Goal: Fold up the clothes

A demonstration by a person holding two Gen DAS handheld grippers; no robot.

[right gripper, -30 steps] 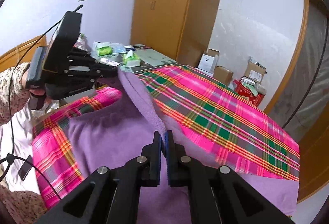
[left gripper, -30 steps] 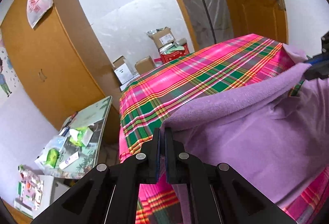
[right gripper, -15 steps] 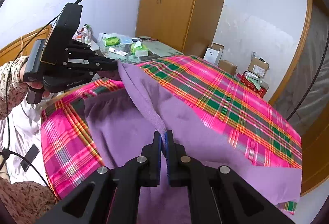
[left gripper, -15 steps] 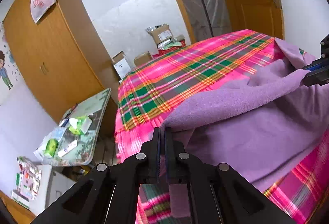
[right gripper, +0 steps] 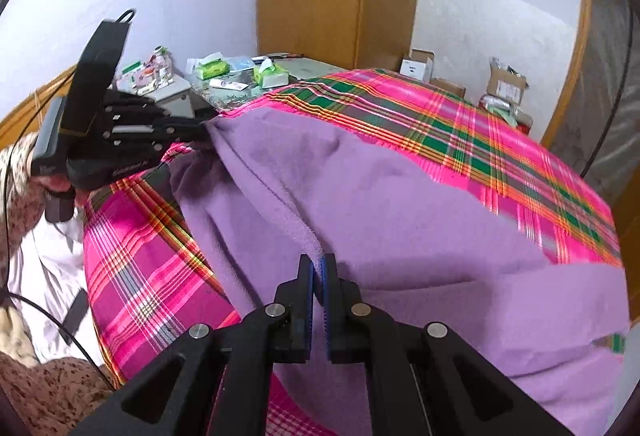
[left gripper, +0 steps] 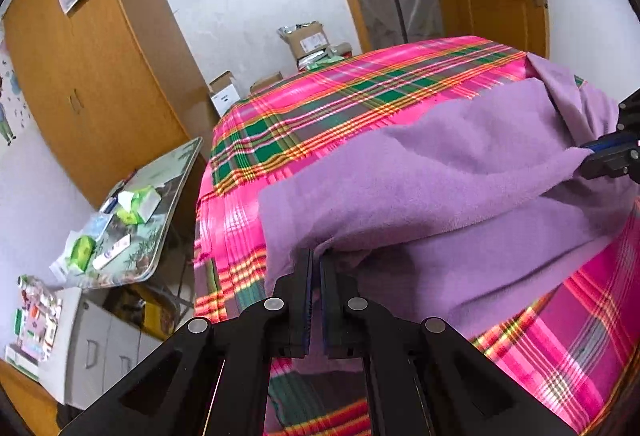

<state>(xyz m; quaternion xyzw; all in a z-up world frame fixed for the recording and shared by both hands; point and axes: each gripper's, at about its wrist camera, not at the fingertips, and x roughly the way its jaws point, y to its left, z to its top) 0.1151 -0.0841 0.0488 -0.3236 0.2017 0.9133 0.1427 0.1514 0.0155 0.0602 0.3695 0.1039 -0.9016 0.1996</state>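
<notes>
Fingers of both grippers are pressed together on the edge of a purple garment. In the left wrist view, the left gripper sits at bottom centre, its two black fingers nearly touching, with a pinch of the purple garment caught between them. In the right wrist view, the right gripper is at bottom centre too, clamped on a thin ridge of the same cloth.

Between the two holds the garment's edge runs as a raised, loose line, while the rest of it lies across the middle and right of each frame on a bed covered by a pink, green and orange plaid sheet.

Judging by its fuzzy, fleece-like surface and the soft way it sags and creases, the garment is light, limp and not slippery. It will not keep a shape alone, so holding two separate points on one edge, as now, looks the sensible grip.

Both grippers point forward and downward toward the bed. At the left of the right wrist view, the left gripper shows from the side, carried by a hand in a patterned sleeve.

A cluttered side table stands at lower left of the left wrist view.
</notes>
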